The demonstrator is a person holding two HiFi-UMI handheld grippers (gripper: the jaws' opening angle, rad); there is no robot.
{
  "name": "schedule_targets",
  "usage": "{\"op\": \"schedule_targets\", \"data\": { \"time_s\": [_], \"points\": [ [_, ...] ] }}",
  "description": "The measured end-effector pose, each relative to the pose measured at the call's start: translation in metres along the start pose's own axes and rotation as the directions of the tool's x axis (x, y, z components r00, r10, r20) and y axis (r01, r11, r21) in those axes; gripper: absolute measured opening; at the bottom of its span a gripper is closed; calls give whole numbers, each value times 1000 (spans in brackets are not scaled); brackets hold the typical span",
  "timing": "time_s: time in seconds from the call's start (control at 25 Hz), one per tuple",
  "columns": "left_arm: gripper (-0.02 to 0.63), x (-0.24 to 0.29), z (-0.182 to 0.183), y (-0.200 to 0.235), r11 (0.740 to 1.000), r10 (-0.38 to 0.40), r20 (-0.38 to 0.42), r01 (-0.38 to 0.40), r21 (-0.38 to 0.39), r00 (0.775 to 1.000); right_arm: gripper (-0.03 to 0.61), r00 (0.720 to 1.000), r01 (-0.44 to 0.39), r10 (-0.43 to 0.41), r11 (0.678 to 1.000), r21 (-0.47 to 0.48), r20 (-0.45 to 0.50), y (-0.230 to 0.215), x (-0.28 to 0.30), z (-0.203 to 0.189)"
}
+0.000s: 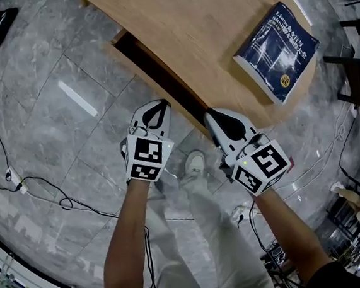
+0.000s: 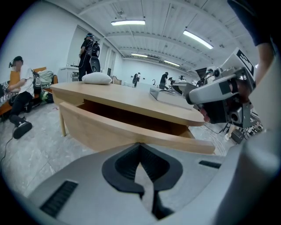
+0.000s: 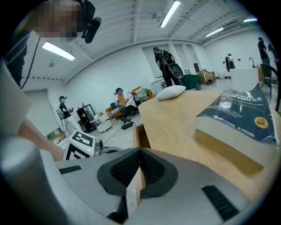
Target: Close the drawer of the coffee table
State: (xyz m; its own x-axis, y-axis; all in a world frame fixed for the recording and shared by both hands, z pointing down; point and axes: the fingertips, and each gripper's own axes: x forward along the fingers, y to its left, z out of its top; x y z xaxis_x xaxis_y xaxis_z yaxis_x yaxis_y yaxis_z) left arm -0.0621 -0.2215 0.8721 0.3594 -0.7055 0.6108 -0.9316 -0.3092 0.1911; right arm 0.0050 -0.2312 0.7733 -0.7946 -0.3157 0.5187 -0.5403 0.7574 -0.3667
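The wooden coffee table [image 1: 207, 30] fills the top of the head view, and its drawer [image 1: 160, 72] stands out a little, leaving a dark gap under the table edge. In the left gripper view the curved drawer front [image 2: 114, 127] runs across just beyond my jaws. My left gripper [image 1: 158, 108] is shut and empty, its tip at the drawer front. My right gripper [image 1: 211, 115] is also shut and empty, its tip at the drawer's near end by the table edge [image 3: 175, 132]. It shows in the left gripper view too, as the right gripper [image 2: 191, 97].
A dark blue book [image 1: 277, 52] lies on the table's right part, and a white pillow [image 2: 97, 78] at its far end. Cables [image 1: 38, 185] trail over the grey marble floor. My shoe [image 1: 195, 164] is below the grippers. People [image 2: 90, 52] stand or sit in the room behind.
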Motion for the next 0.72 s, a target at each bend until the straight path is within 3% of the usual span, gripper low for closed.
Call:
{"op": "schedule_targets", "data": {
  "time_s": [0.72],
  "points": [
    [2,34,27,-5,1000,-15,9,15,11,1000,14,1000,18,-19,999,31,8,-24,-6,2]
  ]
}}
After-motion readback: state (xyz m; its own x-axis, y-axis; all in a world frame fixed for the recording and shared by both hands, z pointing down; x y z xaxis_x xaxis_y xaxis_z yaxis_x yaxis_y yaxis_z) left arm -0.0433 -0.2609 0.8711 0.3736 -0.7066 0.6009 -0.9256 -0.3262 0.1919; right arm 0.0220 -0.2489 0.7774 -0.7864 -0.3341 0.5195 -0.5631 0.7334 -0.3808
